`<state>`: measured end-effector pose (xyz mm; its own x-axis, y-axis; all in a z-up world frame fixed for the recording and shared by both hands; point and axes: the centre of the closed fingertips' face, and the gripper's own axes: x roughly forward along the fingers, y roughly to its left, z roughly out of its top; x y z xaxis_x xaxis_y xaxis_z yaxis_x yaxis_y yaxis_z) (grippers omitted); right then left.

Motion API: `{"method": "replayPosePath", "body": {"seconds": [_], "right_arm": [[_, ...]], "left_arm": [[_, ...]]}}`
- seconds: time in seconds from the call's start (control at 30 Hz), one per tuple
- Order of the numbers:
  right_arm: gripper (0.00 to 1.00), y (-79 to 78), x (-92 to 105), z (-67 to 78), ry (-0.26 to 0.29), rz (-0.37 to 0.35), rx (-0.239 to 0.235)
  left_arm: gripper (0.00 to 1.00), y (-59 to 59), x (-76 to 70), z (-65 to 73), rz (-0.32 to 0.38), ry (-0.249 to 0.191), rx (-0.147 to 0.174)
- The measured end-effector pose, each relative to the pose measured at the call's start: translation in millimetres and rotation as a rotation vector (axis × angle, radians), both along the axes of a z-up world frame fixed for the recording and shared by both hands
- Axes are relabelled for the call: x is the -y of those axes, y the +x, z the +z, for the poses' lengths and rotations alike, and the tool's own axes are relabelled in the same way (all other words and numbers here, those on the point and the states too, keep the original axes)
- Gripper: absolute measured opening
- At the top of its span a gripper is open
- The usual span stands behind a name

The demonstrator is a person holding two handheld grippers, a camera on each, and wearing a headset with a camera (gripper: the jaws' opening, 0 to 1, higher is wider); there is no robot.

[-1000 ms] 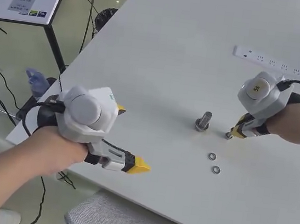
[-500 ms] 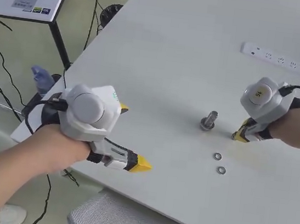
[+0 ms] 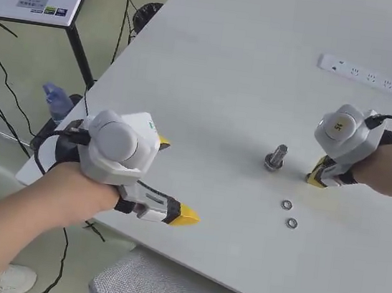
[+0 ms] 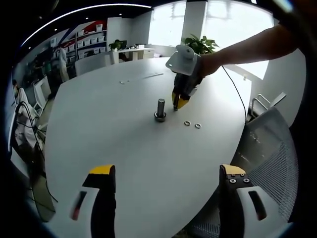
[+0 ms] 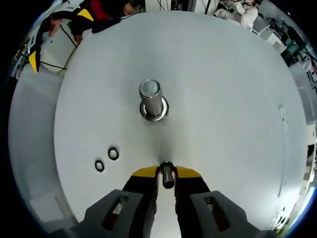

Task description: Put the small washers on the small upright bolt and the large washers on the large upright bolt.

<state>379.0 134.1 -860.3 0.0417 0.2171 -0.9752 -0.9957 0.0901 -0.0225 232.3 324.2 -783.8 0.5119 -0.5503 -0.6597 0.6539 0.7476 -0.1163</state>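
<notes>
Right gripper view: small bolt (image 5: 167, 177) now between right gripper (image 5: 167, 170) jaws.

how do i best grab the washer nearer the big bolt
Probably by its outer rim, from straight above: the washer lies flat on the table, a thin ring, so jaws should straddle it. Keep clear of the second washer beside it.

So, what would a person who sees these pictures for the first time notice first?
The large bolt stands upright on the white table, with two washers lying loose on the table on the person's side of it. Right beside that bolt, the right hand-held gripper has its jaws closed on a small bolt. The left hand-held gripper hovers wide open over the table's near edge.
</notes>
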Motion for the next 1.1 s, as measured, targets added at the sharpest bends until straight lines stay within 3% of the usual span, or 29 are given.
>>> {"method": "replayPosePath", "body": {"seconds": [0.27,0.43,0.57,0.77,1.1], "right_arm": [[0.13,0.2,0.2,-0.1,0.002,0.001,-0.008],[0.14,1.1,-0.3,-0.3,0.001,-0.003,-0.009],[0.24,-0.1,-0.3,-1.9,0.001,-0.008,-0.023],[0.26,-0.6,-1.3,-1.0,0.005,0.005,-0.022],[0.26,-0.1,-3.6,10.0,0.017,0.003,-0.015]], "left_arm": [[0.85,0.1,2.6,-1.4,-0.007,-0.002,-0.007],[0.86,2.2,0.3,0.5,0.0,-0.004,0.005],[0.86,3.1,-2.1,1.5,0.008,-0.008,0.009],[0.86,0.7,-3.5,0.3,0.008,-0.005,0.006],[0.86,0.0,0.8,3.4,-0.001,-0.005,0.012]]}}
